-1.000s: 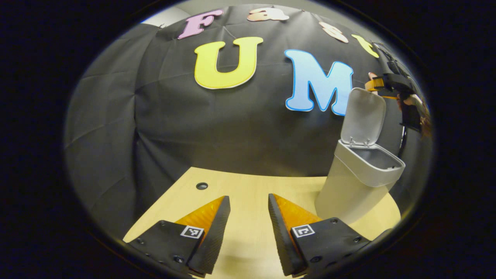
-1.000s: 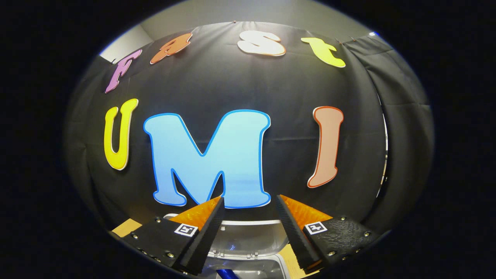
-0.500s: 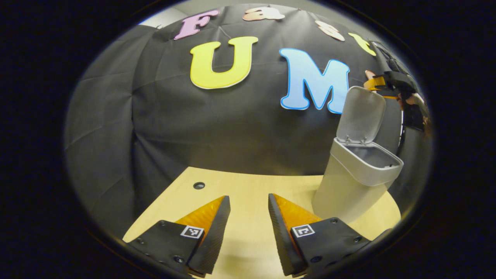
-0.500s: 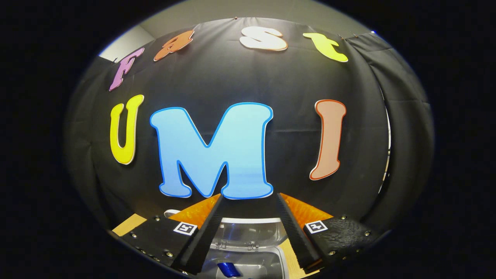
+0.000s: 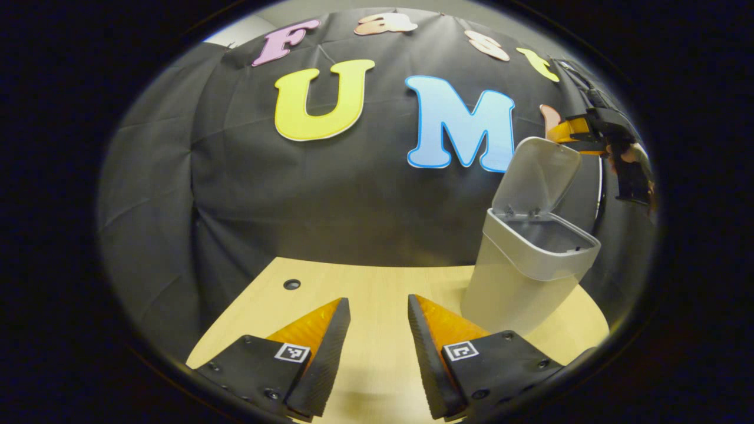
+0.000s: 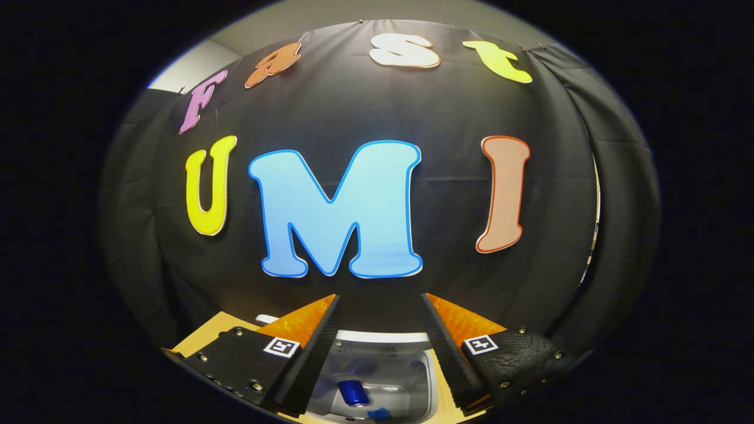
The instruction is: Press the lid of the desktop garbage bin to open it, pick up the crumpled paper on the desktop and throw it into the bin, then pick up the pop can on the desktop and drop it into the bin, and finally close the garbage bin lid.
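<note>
The grey garbage bin [image 5: 518, 277] stands on the right of the wooden desktop [image 5: 353, 288] with its lid [image 5: 536, 174] tilted up. My left gripper [image 5: 379, 303] hovers low over the desktop, left of the bin, open and empty. Beyond the lid's top edge, my right gripper [image 5: 568, 132] is held by a hand, high above the bin. In the right gripper view my right gripper [image 6: 379, 301] is open and empty above the bin's mouth [image 6: 383, 383]. The blue pop can [image 6: 352, 391] lies inside the bin.
A round cable hole [image 5: 291, 284] sits in the desktop at the back left. The black cloth wall [image 5: 330, 194] closes the booth right behind the desk and the bin.
The right gripper has risen and tipped down a little, so more of the bin's inside and the can show. The left gripper has drifted, and the bin sits further left in its view.
</note>
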Tool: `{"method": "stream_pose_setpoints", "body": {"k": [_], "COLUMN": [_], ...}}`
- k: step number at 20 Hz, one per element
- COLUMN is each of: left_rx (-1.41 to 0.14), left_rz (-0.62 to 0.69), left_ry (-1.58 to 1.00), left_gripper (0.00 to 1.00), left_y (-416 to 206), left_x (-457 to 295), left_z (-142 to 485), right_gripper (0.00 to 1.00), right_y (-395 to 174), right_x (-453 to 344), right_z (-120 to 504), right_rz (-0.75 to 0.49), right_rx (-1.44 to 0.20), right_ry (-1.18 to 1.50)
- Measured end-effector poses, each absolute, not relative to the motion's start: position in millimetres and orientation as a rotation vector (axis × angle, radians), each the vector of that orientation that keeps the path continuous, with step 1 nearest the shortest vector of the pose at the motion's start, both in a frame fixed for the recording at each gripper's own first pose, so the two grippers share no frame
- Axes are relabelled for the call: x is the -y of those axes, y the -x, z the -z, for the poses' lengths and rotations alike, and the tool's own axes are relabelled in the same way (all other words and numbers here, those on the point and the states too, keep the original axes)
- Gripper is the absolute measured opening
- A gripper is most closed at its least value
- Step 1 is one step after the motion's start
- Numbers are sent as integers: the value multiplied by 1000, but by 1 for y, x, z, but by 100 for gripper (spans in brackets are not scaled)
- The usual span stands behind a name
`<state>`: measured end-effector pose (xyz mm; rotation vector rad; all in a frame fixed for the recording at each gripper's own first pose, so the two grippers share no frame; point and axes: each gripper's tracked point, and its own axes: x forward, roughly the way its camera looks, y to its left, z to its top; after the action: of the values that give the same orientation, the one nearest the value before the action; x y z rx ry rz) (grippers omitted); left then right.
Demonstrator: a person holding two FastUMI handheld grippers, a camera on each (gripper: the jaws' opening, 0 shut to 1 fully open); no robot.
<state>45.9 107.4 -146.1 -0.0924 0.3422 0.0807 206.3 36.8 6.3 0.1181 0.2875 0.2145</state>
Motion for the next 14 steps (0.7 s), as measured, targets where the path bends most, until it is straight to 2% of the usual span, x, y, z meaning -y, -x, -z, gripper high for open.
{"method": "stream_pose_setpoints", "body": {"k": [14], "left_rx": [-330], "left_rz": [-74], "left_ry": [74], "left_gripper": [68], "left_y": [-19], "left_x": [-91], "left_z": [139], "right_gripper": [87], "right_y": [-147], "right_x": [-48], "right_z": [62], "right_rz": [-284], "right_rx": [-452], "right_ry": [-93]}}
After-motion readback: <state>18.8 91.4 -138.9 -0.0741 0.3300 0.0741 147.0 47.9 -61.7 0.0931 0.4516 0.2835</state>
